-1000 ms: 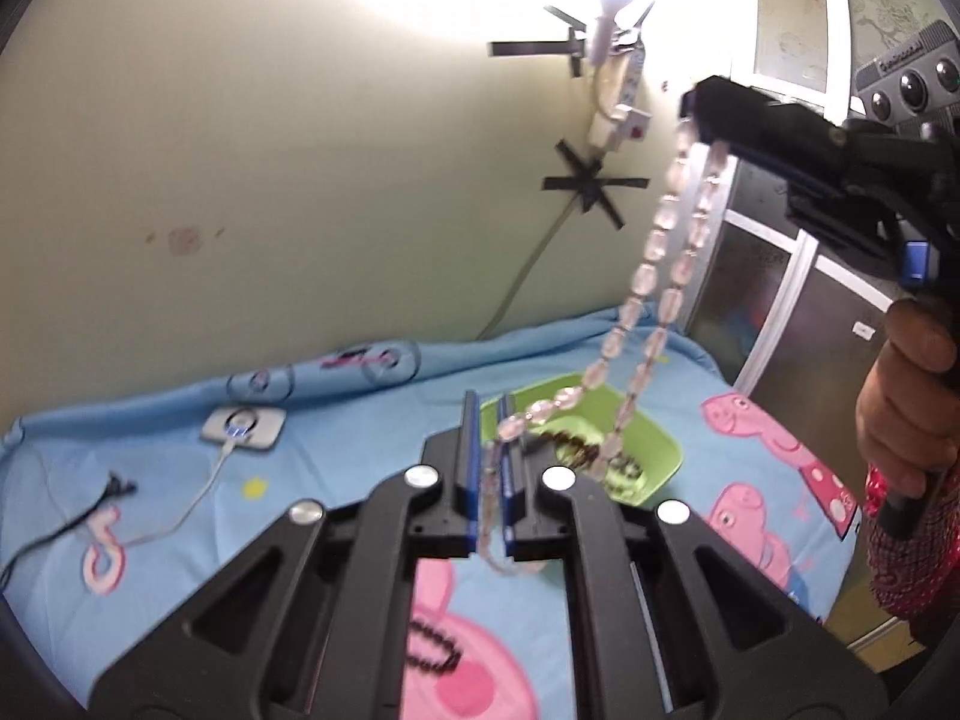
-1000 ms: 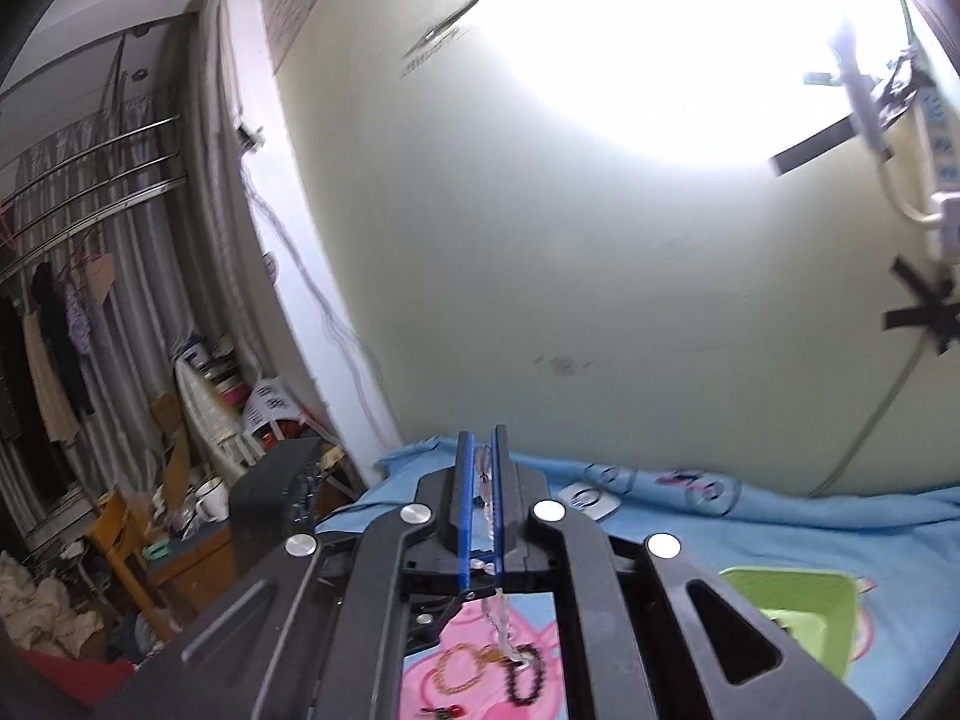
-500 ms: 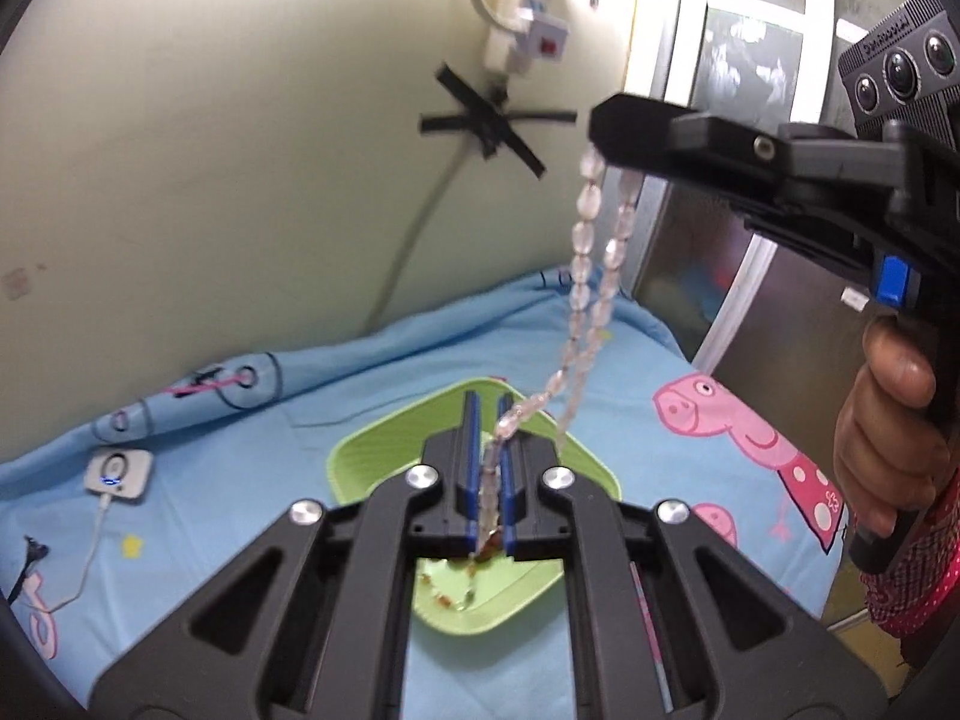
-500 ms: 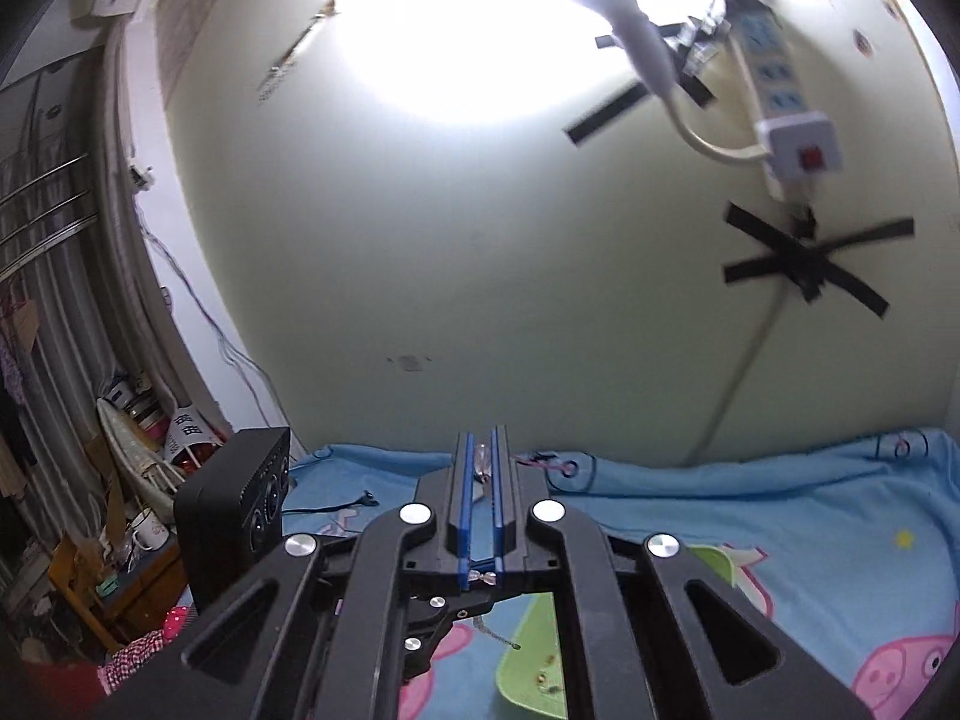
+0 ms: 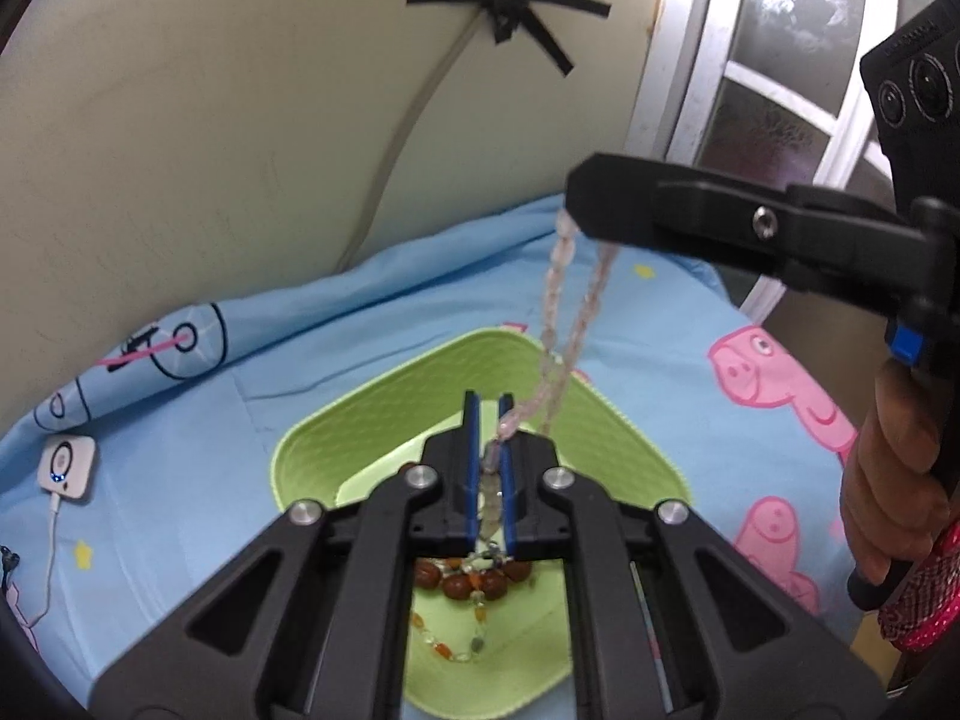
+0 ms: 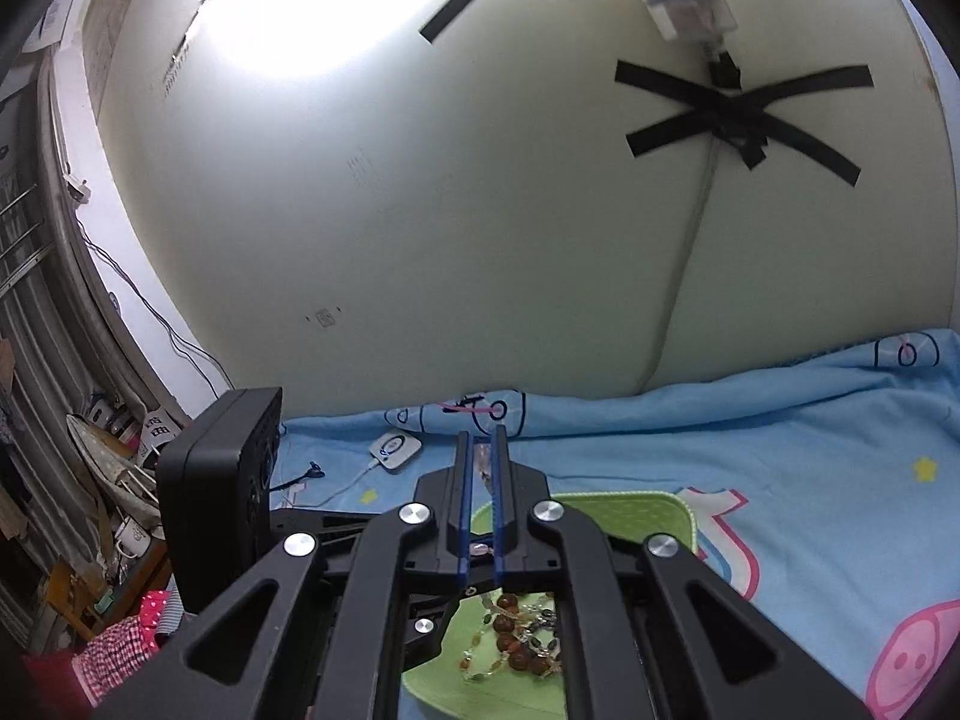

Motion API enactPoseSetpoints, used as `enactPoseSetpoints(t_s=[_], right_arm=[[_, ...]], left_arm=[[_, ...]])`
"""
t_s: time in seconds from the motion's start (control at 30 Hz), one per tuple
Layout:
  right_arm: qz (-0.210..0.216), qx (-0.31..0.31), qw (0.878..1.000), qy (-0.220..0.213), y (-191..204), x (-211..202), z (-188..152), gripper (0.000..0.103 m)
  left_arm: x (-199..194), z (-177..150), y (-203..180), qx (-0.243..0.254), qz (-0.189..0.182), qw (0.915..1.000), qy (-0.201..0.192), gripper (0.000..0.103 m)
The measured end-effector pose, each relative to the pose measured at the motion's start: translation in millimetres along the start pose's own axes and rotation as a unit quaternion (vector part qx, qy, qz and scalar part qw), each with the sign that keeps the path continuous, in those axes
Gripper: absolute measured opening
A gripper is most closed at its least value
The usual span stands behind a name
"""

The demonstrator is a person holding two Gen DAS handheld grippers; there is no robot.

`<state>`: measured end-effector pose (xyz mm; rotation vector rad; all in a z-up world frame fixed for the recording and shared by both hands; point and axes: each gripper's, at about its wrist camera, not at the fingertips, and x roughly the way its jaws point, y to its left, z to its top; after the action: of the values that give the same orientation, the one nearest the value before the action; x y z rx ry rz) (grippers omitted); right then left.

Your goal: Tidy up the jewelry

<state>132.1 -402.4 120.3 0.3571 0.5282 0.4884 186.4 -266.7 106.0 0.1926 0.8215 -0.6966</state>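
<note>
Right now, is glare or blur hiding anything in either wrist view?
Right wrist view: a burnt-out glare patch on the wall at upper left hides that area; the green tray and the beads in it read clearly. Left wrist view: even light, no glare; the pink bead necklace is slightly soft; straight window bars bow from fisheye distortion.

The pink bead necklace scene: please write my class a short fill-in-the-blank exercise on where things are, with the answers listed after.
1. The pink bead necklace hangs between the right gripper and the ____ gripper.
2. Below it sits a tray coloured ____.
3. The brown bead bracelet lies ____ the tray.
4. The tray rests on a cartoon-print sheet whose main colour is ____.

Missing words: left; green; inside; blue
</note>
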Motion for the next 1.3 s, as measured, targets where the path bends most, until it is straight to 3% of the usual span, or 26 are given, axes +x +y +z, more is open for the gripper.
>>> enactPoseSetpoints(t_s=[0.03,0.07,0.1,0.13,0.2,0.3,0.47,0.6,0.77,0.93,1.13,1.3], right_arm=[[-0.007,0.006,1.000,0.008,-5.0,6.7,-4.1,0.000],[-0.010,0.011,1.000,0.018,-11.3,14.7,-5.0,0.000],[-0.015,0.018,0.999,0.027,-16.1,20.3,-7.9,0.012],[-0.021,0.027,0.999,0.032,-20.8,23.9,-10.9,0.023],[-0.025,0.042,0.998,0.026,-28.0,24.0,-14.8,0.024],[-0.010,0.053,0.998,0.019,-27.0,17.0,-13.5,0.024],[0.018,0.033,0.999,0.005,-1.0,-0.6,-10.8,0.024],[0.045,0.007,0.999,0.012,28.3,-2.0,-17.2,0.024],[0.074,-0.024,0.995,0.068,69.8,29.9,-43.7,0.024],[0.094,-0.057,0.983,0.145,112.3,74.4,-88.5,0.023],[0.093,-0.120,0.962,0.225,161.7,117.9,-148.3,0.013],[0.065,-0.170,0.953,0.242,183.1,133.4,-171.7,0.012]], left_arm=[[8.4,-2.8,2.5,-0.002,0.001,0.9998,0.018,0.021],[12.6,-5.1,3.9,-0.004,0.003,0.9996,0.027,0.036],[17.5,-9.4,7.1,-0.007,0.008,0.9993,0.035,0.038],[20.4,-13.6,10.4,-0.007,0.013,0.9990,0.042,0.038],[18.6,-16.8,16.7,-0.016,0.013,0.9986,0.049,0.038],[-9.6,-16.6,28.2,-0.028,0.010,0.9993,0.021,0.038],[-94.6,-32.1,57.0,-0.061,0.016,0.9966,-0.053,0.038],[-161.6,-78.4,88.4,-0.086,0.063,0.9904,-0.088,0.038],[-206.2,-163.1,137.7,-0.160,0.137,0.9747,-0.073,0.038],[-212.8,-236.2,162.2,-0.221,0.161,0.9605,-0.050,0.038],[-210.4,-277.7,159.4,-0.241,0.158,0.9564,-0.049,0.038],[-209.1,-281.9,156.1,-0.230,0.147,0.9607,-0.053,0.038]])
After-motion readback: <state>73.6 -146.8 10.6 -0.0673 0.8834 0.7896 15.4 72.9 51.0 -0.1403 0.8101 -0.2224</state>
